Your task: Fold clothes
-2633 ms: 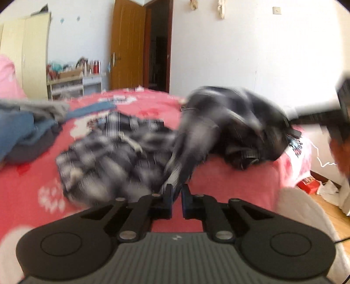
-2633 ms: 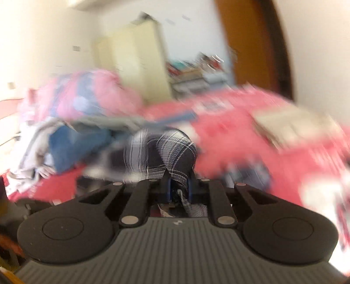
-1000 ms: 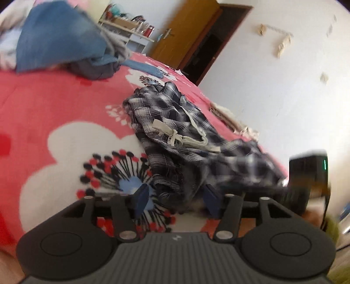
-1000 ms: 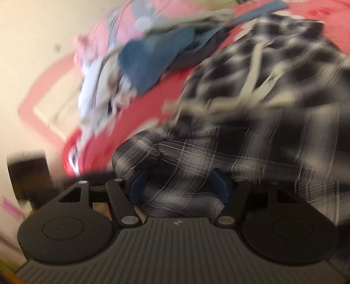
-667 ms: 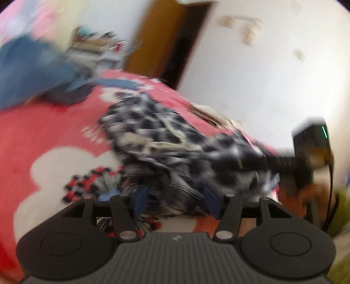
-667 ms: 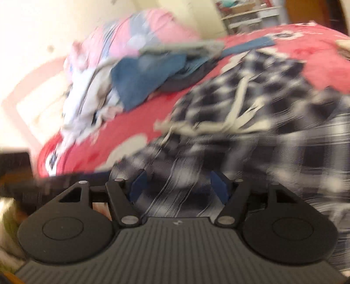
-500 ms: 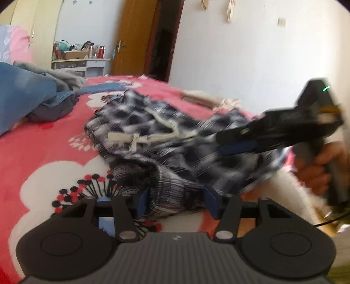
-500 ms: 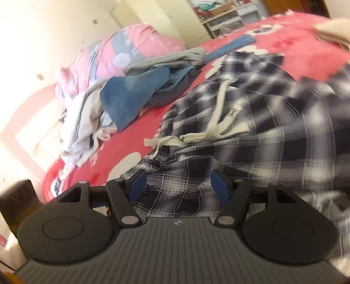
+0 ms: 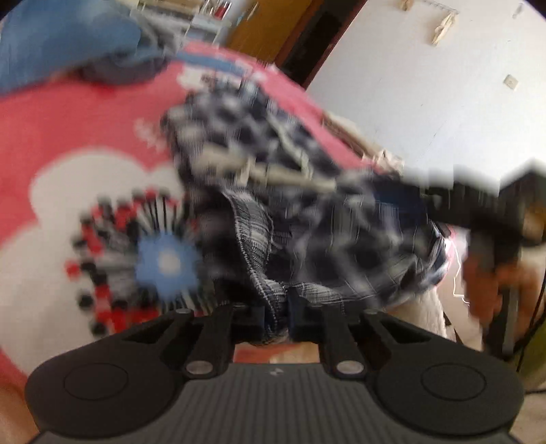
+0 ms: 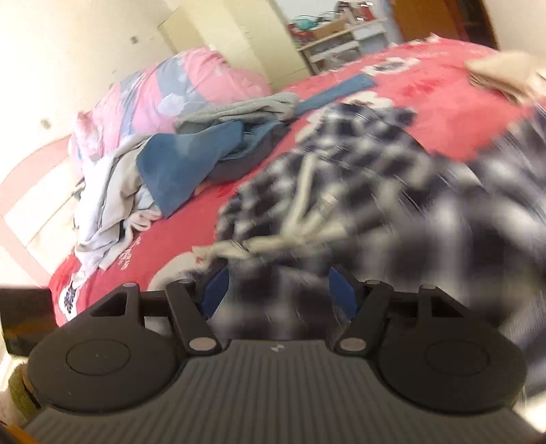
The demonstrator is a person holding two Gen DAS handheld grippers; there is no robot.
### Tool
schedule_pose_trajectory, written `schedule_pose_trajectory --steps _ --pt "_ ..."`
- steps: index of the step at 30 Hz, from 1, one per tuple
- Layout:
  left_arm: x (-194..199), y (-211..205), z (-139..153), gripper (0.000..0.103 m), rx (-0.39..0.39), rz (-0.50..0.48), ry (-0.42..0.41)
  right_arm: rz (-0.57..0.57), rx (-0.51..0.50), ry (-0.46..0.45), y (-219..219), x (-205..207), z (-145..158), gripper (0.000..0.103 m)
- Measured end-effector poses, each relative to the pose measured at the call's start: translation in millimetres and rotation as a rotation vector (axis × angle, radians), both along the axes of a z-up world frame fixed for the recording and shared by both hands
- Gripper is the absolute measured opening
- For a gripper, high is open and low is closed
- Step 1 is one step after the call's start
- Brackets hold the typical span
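Note:
Black-and-white plaid shorts (image 9: 273,191) with a cream drawstring (image 9: 259,170) lie crumpled on the red flowered bedspread (image 9: 85,116). My left gripper (image 9: 275,316) is shut on a fold of the plaid cloth at the near hem. The right wrist view shows the same plaid shorts (image 10: 358,205) spread in front, blurred. My right gripper (image 10: 278,295) stands open over the cloth, blue pads apart with plaid fabric between them. The other gripper's black body (image 9: 484,205) and a hand (image 9: 484,283) appear at the right of the left wrist view.
A heap of blue and grey clothes (image 10: 191,153) lies at the left of the bed, with a pink quilt (image 10: 177,88) behind it. A cream garment (image 10: 501,75) rests far right. A wooden door (image 9: 269,30) and shelves (image 10: 338,37) stand beyond the bed.
My left gripper went from open around the plaid hem to shut on it. The right gripper stayed open and shifted over the cloth. Both views swung and blurred.

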State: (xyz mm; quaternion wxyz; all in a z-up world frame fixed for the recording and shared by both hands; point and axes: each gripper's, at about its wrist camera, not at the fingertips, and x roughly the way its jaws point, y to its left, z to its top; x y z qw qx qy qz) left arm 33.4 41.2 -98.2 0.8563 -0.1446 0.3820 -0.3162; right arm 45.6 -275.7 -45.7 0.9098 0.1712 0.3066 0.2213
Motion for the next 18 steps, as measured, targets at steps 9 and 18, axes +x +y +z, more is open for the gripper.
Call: schedule_pose_trajectory --steps 9,18 --pt "-22 6 -6 0.056 0.044 0.053 -0.054 0.237 -0.274 0.020 120 112 20 0.066" --pt "-3 23 -15 0.064 -0.010 0.126 0.004 0.270 -0.372 0.296 179 190 6 0.069"
